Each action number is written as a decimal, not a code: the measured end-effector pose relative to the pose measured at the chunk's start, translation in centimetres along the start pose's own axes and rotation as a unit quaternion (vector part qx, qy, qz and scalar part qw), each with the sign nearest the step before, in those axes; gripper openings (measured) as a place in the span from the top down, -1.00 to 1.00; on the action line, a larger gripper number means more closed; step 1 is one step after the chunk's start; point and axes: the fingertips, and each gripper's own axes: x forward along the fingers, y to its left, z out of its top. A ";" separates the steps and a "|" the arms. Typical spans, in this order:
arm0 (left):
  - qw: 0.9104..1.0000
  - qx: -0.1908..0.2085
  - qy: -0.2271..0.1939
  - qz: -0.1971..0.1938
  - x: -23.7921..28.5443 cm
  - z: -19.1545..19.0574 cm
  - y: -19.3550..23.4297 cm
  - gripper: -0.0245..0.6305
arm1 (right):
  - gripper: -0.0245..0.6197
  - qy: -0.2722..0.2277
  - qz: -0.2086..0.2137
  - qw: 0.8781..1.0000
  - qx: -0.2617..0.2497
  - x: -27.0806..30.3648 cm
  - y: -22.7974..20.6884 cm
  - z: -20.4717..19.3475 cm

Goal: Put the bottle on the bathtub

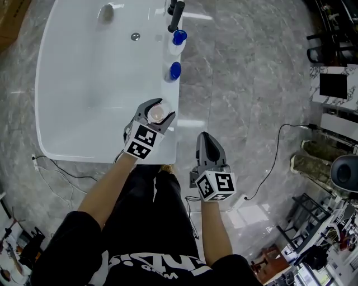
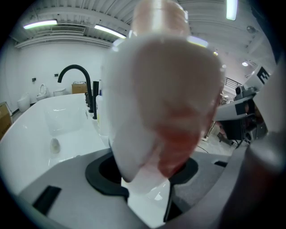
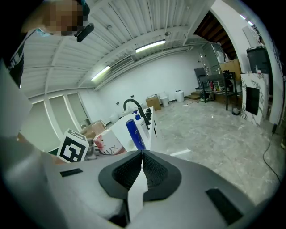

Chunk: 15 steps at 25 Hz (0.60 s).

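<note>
Bottle (image 1: 157, 114), white and pink with a LUX label, is clamped in the left gripper (image 1: 158, 112) jaws. It sits right over the bathtub (image 1: 84, 89) rim on its right side, mid-frame, and I can't tell if it's touching down. Further up that same rim stand a blue-capped bottle (image 1: 174, 71) and a second blue-capped bottle (image 1: 178, 38), then the black faucet (image 1: 175, 14) at the top edge. The right gripper (image 1: 205, 138) has its jaws pressed together with nothing in them, over the grey marble floor (image 1: 251, 84), lower middle. A black cable (image 1: 274, 159) trails on the right.
</note>
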 end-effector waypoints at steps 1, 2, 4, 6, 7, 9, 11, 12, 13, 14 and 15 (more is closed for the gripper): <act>1.000 0.002 0.001 -0.002 0.4 0.0 0.0 0.20 | 0.84 0.000 -0.002 1.000 0.000 0.0 -0.1 -0.1; 1.000 0.005 0.001 -0.003 0.8 -0.1 -0.1 0.20 | 0.84 0.001 -0.004 1.000 0.000 0.0 -0.2 -0.2; 1.000 0.011 0.001 -0.005 1.4 -0.1 -0.3 0.20 | 0.84 0.002 -0.006 1.000 -0.001 -0.2 -0.4 -0.5; 1.000 0.016 0.000 -0.006 2.0 -0.2 -0.4 0.20 | 0.84 0.002 -0.009 1.000 0.001 -0.3 -0.5 -0.8; 1.000 0.019 0.001 -0.006 2.3 -0.3 -0.4 0.20 | 0.84 0.002 -0.010 1.000 0.002 -0.4 -0.6 -0.9; 1.000 0.023 0.003 -0.006 2.8 -0.3 -0.5 0.20 | 0.84 0.004 -0.012 1.000 0.004 -0.5 -0.7 -1.0; 1.000 0.026 0.003 -0.006 3.2 -0.1 -0.7 0.20 | 0.84 0.006 -0.013 1.000 0.006 -0.7 -0.9 -1.0; 1.000 0.027 0.003 -0.006 3.4 0.0 -0.7 0.20 | 0.84 0.006 -0.013 1.000 0.007 -0.7 -0.9 -1.1; 1.000 0.028 0.003 -0.007 3.6 0.0 -0.8 0.20 | 0.84 0.006 -0.014 1.000 0.008 -0.8 -0.9 -1.2; 1.000 0.030 0.003 -0.007 3.7 0.0 -0.8 0.20 | 0.84 0.006 -0.014 1.000 0.008 -0.8 -0.8 -1.3; 0.999 0.031 0.003 -0.007 3.9 -0.1 -0.7 0.20 | 0.84 0.006 -0.013 1.000 0.009 -0.7 -0.6 -1.4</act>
